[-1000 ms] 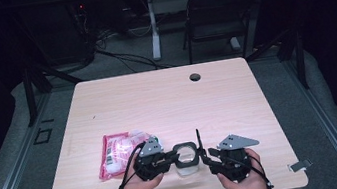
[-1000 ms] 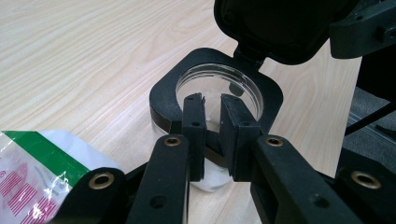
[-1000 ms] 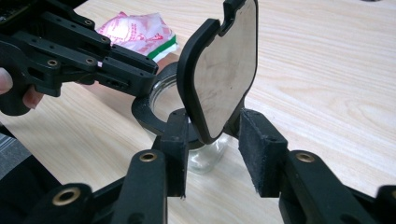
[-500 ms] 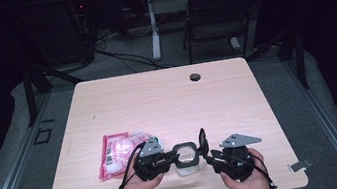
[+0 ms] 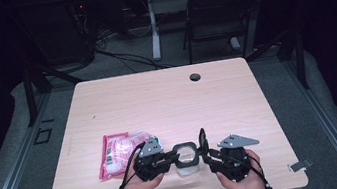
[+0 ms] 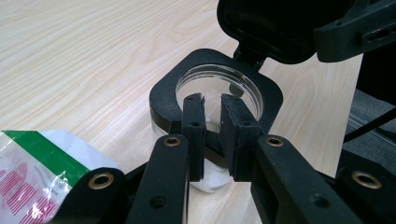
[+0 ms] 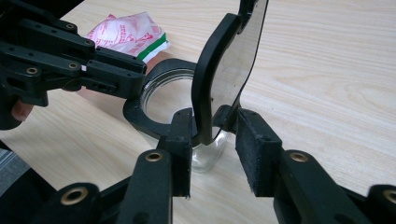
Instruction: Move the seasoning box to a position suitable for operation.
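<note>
**Lid up, jar steadied: finish the opening**

You're partway through opening the jar (image 5: 187, 166), which stands near the front edge of the table (image 5: 168, 104), between your two hands and just right of the packet (image 5: 117, 152).

Your left gripper (image 6: 212, 100) has its jaws drawn narrow. As far as the left gripper view shows, they pinch the near edge of the black collar (image 6: 163, 93) around the jar's mouth, which holds the jar in place.

Your right gripper (image 7: 215, 121) has just been closing, with the hinged lid (image 7: 219, 65) standing upright between its jaws. The left pad looks to be against the lid and the right pad stands a little off it, so this isn't a firm clamp yet.

The mouth looks clear, so the step in hand is likely swinging the lid fully back. For the next move, close on the lid's lower edge or push with one pad. Follow the hinge's arc away from the mouth. Keep the left grip firm so the jar doesn't tip or slide toward the packet
</note>
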Available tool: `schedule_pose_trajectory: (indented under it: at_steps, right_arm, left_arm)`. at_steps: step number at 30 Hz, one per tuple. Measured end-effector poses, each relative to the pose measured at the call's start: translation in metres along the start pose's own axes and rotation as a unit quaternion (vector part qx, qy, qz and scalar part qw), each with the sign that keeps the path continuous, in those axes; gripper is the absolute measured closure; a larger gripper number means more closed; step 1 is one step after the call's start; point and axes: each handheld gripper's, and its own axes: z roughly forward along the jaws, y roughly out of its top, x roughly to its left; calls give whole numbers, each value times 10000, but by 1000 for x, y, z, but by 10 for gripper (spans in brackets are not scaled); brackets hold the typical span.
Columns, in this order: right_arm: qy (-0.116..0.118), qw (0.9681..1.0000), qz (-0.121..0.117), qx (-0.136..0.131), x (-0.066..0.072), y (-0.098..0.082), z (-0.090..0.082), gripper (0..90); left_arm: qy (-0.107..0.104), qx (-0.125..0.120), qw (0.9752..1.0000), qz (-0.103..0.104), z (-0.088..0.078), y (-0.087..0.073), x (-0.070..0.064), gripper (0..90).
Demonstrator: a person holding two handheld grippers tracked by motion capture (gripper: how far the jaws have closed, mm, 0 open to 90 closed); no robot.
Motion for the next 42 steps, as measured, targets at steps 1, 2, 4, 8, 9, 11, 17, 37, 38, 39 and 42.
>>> schedule_pose_trajectory:
  at_steps: [1, 2, 4, 8, 9, 11, 17, 37, 38, 39, 42]
  right_arm:
    - [-17, 10000, -6, -7, 0, 0, 0, 692]
    - [-33, 10000, -11, -34, 1, -1, 1, 700]
    - [-21, 10000, -21, -59, 1, -1, 1, 719]
    - [32, 9999, -68, -87, 1, -1, 1, 762]
    - [33, 9999, -80, -103, 1, -1, 1, 766]
    - [24, 9999, -84, -123, 1, -1, 2, 775]
    - [-16, 9999, -85, -142, -3, -1, 2, 805]
    - [257, 9993, -127, -245, -21, 7, 13, 853]
    - [259, 9993, -149, -226, -22, 8, 13, 854]
    - [286, 9992, -158, -228, -22, 8, 13, 854]
    - [299, 9990, -195, -252, -24, 9, 15, 854]
  left_arm:
    - [-7, -6, 10000, -8, 0, 0, 0, 790]
    - [-14, -8, 10000, -12, 0, 0, 0, 786]
    - [-61, -22, 10000, 2, 0, 0, 0, 765]
    - [129, -72, 9998, 104, 0, -1, -1, 731]
    - [121, -72, 9999, 79, -1, 0, 1, 727]
    - [150, -117, 9998, 8, -2, -1, 3, 711]
    - [223, -159, 9996, -67, -4, -1, 8, 651]
    - [170, -150, 9995, -228, -5, -9, 10, 628]
    - [160, -161, 9994, -252, -5, -9, 10, 631]
    - [125, -169, 9994, -281, -4, -10, 10, 634]
    - [76, -185, 9992, -333, -3, -9, 11, 635]
